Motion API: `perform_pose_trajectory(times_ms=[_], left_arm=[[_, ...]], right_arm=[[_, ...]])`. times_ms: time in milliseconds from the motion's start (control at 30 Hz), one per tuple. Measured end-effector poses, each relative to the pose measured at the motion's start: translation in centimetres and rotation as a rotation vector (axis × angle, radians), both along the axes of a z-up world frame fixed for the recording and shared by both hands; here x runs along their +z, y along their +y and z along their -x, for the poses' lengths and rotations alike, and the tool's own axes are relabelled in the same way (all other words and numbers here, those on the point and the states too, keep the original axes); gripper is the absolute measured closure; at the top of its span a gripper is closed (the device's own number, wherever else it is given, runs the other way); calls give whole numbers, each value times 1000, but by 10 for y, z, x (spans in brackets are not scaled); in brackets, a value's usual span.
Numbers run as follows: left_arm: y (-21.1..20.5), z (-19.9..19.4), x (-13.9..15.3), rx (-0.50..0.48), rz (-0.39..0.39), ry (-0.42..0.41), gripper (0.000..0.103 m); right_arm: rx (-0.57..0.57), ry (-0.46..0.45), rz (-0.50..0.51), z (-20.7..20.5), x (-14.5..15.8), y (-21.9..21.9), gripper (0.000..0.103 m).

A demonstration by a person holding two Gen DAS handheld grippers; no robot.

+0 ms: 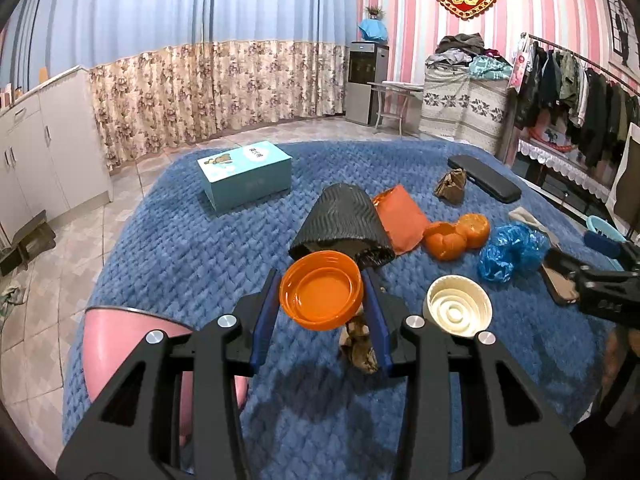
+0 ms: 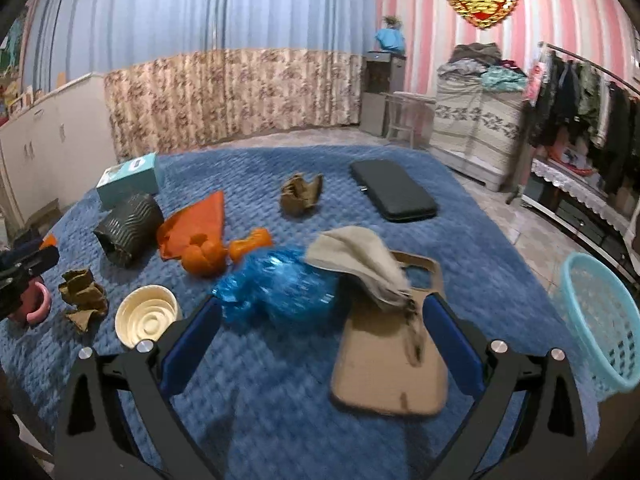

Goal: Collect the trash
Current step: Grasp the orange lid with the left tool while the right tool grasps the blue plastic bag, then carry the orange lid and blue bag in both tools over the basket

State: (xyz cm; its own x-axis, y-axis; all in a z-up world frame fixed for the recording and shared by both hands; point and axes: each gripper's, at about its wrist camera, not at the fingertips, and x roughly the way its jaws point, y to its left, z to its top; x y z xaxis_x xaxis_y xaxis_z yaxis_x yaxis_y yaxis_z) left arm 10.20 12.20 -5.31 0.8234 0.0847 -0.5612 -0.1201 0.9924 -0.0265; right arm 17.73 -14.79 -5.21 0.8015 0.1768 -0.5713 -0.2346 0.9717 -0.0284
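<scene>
The left hand-held gripper (image 1: 322, 300) clamps an orange lid (image 1: 321, 289) lifted above the blue bed cover (image 1: 180, 248), likely bound for the pink bin (image 1: 116, 344) beside it, while the right hand-held gripper (image 2: 320, 312) gapes, released, over a blue plastic wad (image 2: 276, 284).

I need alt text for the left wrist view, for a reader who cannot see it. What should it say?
The left gripper holds an orange plastic lid between its blue pads above a blue quilted blanket. Scattered on the blanket are a cream lid, a black corrugated cup, orange peels, crumpled blue plastic and a teal box.
</scene>
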Motion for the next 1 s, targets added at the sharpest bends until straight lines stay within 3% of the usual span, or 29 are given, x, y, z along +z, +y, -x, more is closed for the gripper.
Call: perform_pose_trajectory(times_ms=[67, 133, 200, 300, 400, 700, 1000], left_arm=[[0, -2, 2, 0, -7, -7, 63], [0, -4, 4, -1, -2, -11, 63], [0, -5, 5, 3, 3, -16, 63], [1, -9, 7, 7, 22, -19, 63], [-3, -13, 9, 3, 16, -21, 63], [-45, -24, 33, -54, -2, -74, 63], [-103, -40, 51, -147, -5, -113, 63]], right_arm=[[9, 18, 14, -10, -6, 8, 8], [7, 36, 16, -21, -10, 13, 17], [18, 70, 4, -30, -14, 13, 40], [58, 112, -19, -37, -21, 14, 65], [98, 100, -35, -31, -19, 13, 75], [142, -18, -100, 5, 23, -18, 77], [-30, -89, -93, 8, 54, -98, 77]])
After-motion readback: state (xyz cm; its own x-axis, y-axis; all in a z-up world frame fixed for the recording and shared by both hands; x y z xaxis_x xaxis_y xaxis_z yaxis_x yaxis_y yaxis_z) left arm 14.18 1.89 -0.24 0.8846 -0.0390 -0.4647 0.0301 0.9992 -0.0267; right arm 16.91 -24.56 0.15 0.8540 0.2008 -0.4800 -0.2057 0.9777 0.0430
